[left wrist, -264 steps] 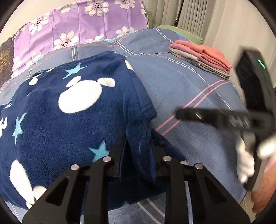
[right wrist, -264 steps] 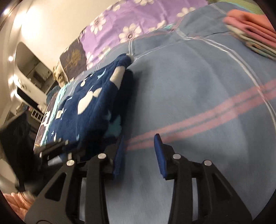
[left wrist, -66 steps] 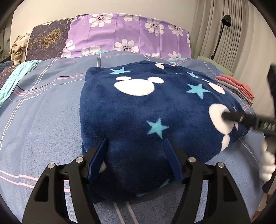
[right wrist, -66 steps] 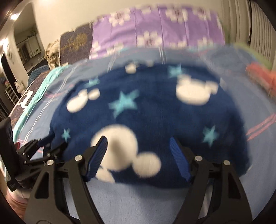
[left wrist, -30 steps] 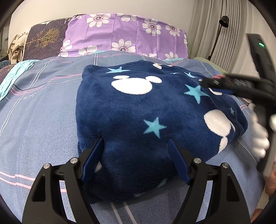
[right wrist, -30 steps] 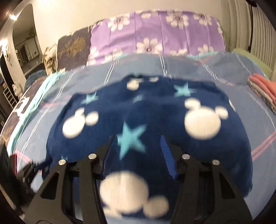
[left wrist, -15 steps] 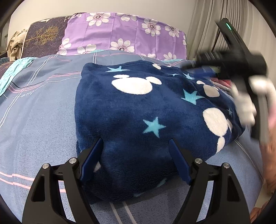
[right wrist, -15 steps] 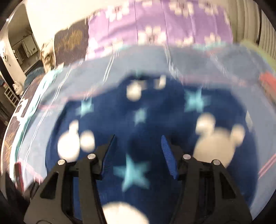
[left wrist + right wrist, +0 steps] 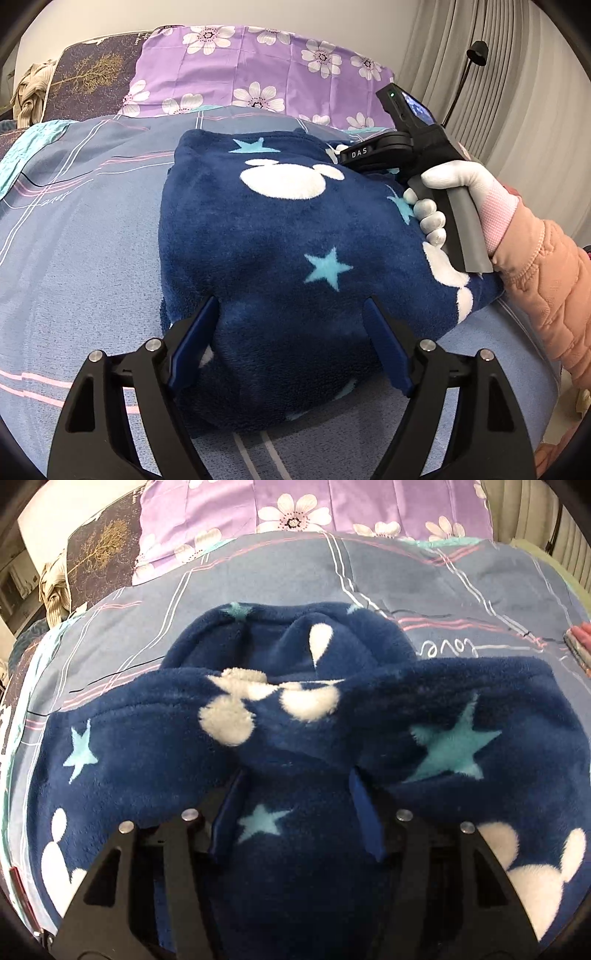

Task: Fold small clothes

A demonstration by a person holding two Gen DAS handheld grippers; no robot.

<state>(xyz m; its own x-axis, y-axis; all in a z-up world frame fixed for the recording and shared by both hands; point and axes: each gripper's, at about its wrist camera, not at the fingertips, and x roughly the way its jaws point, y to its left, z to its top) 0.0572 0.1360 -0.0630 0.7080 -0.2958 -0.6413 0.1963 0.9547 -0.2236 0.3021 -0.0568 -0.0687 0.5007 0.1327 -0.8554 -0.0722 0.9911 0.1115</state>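
A folded navy fleece garment point(image 9: 280, 236) with white mouse heads and light blue stars lies on the blue plaid bedspread point(image 9: 81, 236). My left gripper point(image 9: 291, 332) is open, its blue pads astride the near edge of the bundle. My right gripper point(image 9: 295, 805) is open and low over the far part of the same garment point(image 9: 147, 753), its jaws on either side of a raised fold near the hood. In the left wrist view the right gripper's body point(image 9: 402, 147) is held by a white-gloved hand over the garment's far right corner.
Purple flowered pillows point(image 9: 258, 70) and a dark pillow point(image 9: 92, 74) line the head of the bed. The edge of a stack of folded pink clothes point(image 9: 580, 642) shows at the right. Grey curtains point(image 9: 517, 74) hang at the right.
My right gripper has moved from the garment's near right side up and over it to the far part, by the hood. My left gripper has stayed open at the near edge.
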